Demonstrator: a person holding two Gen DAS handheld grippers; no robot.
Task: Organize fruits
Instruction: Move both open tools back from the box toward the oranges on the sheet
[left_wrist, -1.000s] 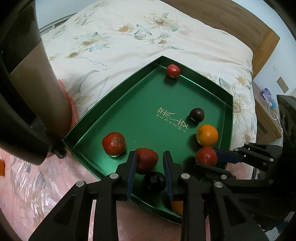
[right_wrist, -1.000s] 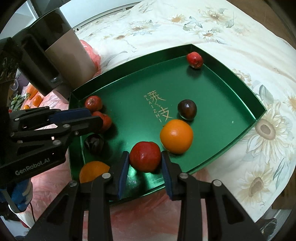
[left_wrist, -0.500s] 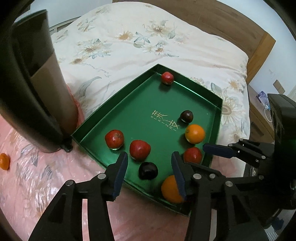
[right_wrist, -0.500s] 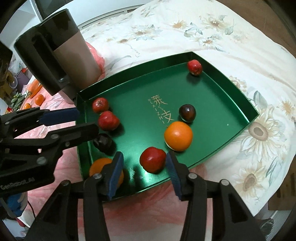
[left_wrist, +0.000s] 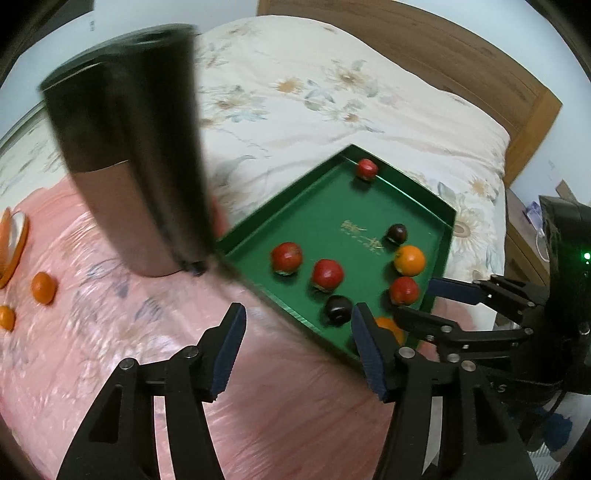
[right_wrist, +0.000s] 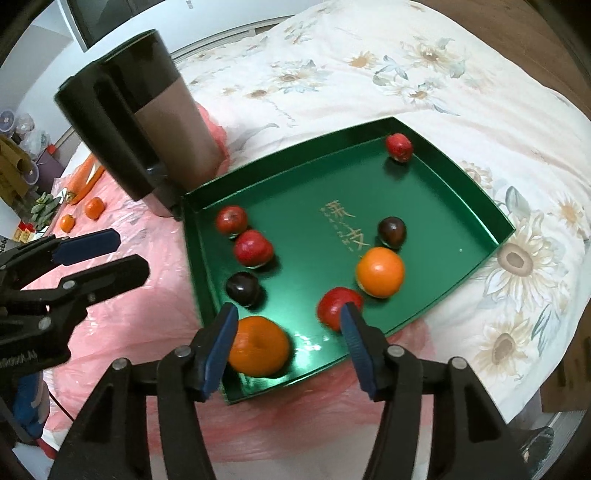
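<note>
Fingers (right_wrist: 221, 343) of both grippers gape short of tray (right_wrist: 458, 177) fruit.

A glossy, mirror-like green finish, metallic in look, is seen on the tray (right_wrist: 461, 192); fruit reflections are carried on its floor. Smooth, shiny skin is noted on the orange (right_wrist: 379, 272) and the dark plum (right_wrist: 392, 231). The pink sheet (left_wrist: 303, 413) appears as thin, crinkled, glossy plastic film. The floral quilt (right_wrist: 369, 74) reads as matt cloth. The headboard (left_wrist: 424, 48) is matt wood. Matt black plastic is seen on the right tool (right_wrist: 288, 325), with blue pads (right_wrist: 218, 350).
</note>
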